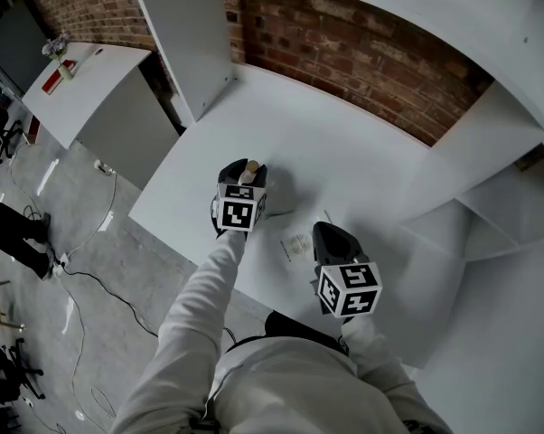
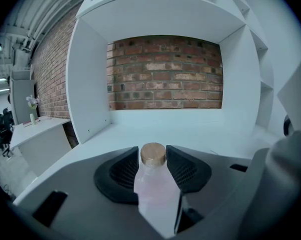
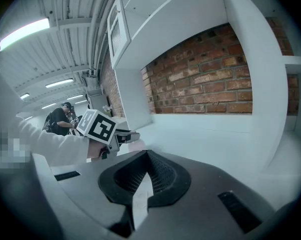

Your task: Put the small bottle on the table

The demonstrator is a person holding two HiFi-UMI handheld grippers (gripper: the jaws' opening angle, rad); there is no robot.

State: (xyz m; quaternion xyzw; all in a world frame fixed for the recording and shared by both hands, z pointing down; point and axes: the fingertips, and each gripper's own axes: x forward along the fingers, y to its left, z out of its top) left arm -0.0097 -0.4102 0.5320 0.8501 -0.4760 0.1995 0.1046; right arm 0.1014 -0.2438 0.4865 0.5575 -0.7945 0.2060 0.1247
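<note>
Nearest to us, two white sleeves reach forward over a white counter (image 1: 362, 143). The right tongs (image 1: 324, 231) sit closest to the body, their dark ribbed pads closed together with nothing between them. Just left of them, a small printed slip (image 1: 295, 243) lies flat on the counter.

A little farther out, the left tongs (image 1: 243, 175) stand wide open around the small bottle (image 2: 156, 191). The bottle is between the two pads, which flank its neck closely without clamping it. It is clear with a pale pink tint. It stands upright, its long axis vertical and its round tan cap (image 2: 153, 154) pointing straight up. Its base is hidden below the tongs, so we cannot see it meet the counter.

Beyond the bottle, the counter runs back to a red brick wall (image 2: 165, 74), framed by white shelving panels. Far off to the left stands a white side table (image 1: 82, 84) with a small vase of flowers (image 1: 59, 54).
</note>
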